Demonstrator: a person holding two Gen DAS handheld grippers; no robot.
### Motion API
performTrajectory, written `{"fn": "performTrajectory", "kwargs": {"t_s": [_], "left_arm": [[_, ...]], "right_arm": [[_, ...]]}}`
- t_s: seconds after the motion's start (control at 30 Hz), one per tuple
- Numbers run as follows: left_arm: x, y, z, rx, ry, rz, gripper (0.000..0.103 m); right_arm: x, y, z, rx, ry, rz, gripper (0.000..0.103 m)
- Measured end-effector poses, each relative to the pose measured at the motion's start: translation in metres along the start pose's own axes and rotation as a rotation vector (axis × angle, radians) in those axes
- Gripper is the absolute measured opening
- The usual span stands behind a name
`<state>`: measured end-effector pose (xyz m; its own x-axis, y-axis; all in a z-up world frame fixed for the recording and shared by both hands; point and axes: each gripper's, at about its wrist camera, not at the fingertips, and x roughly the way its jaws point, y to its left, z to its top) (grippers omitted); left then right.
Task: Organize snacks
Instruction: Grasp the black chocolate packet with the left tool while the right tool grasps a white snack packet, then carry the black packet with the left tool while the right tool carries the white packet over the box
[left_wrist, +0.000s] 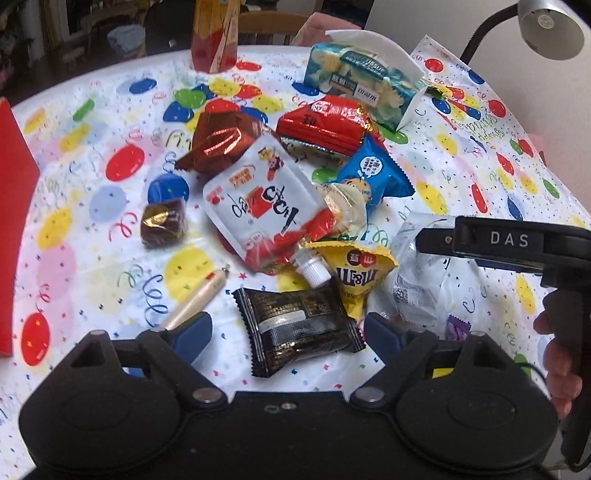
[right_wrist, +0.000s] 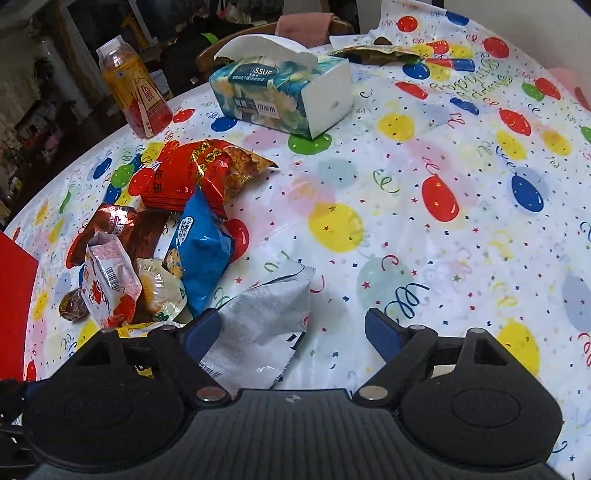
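I see both tongs with their blue pads spread apart, clamped on nothing. The left tongs (left_wrist: 285, 328) sit low over the tabletop (left_wrist: 92, 192), straddling a black packet (left_wrist: 299, 328) that lies flat between the pads without touching either. The snack pile is my landmark: it sits on the balloon-print cloth in front of the tissue box (left_wrist: 360, 81). At the near edge of the pile lies the black packet, with a yellow packet (left_wrist: 360, 271) just behind it. A white pouch (left_wrist: 262, 206) with a screw cap lies on top of the pile, a red bag (left_wrist: 325, 125) at its far side, a blue bag (left_wrist: 373, 177) to its right. A small brown sweet (left_wrist: 163, 222) lies apart, left of the pile. The right tongs (right_wrist: 291, 328) hover at the right edge of the pile, over a silver-white wrapper (right_wrist: 266, 317) lying against the left pad. A drink bottle (right_wrist: 135, 92) stands beyond the pile.
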<state>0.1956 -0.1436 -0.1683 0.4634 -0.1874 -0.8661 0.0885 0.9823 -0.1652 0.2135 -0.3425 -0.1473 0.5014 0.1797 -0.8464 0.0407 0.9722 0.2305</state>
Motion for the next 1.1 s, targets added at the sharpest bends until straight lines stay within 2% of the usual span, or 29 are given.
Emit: {"fn": "performTrajectory", "kwargs": {"t_s": [0.2,0.3,0.43,0.5,0.57,0.77,1.1], "left_arm": [[0.01,0.001,0.003,-0.017,0.018,-0.023,0.074],[0.012,0.001,0.003,-0.014,0.028,-0.015,0.068],[0.011,0.005,0.002,-0.043,0.031,-0.044,0.059],[0.01,0.005,0.002,-0.049,0.032,-0.048,0.054],[0.009,0.005,0.0,-0.051,0.028,-0.051,0.049],[0.003,0.005,-0.003,-0.049,0.008,-0.05,0.041],[-0.022,0.022,-0.006,-0.059,-0.025,-0.057,0.038]], "right_arm": [[0.007,0.003,0.005,0.03,0.028,0.059,0.074],[0.008,0.007,0.005,0.029,0.037,0.083,0.062],[0.007,0.013,0.006,0.014,0.037,0.102,0.046],[0.005,0.013,0.006,0.013,0.027,0.103,0.041],[0.003,0.013,0.006,0.012,0.015,0.092,0.027],[-0.005,0.01,0.004,0.003,-0.015,0.09,0.017],[-0.038,0.012,-0.007,0.003,-0.076,0.06,0.015]]}}
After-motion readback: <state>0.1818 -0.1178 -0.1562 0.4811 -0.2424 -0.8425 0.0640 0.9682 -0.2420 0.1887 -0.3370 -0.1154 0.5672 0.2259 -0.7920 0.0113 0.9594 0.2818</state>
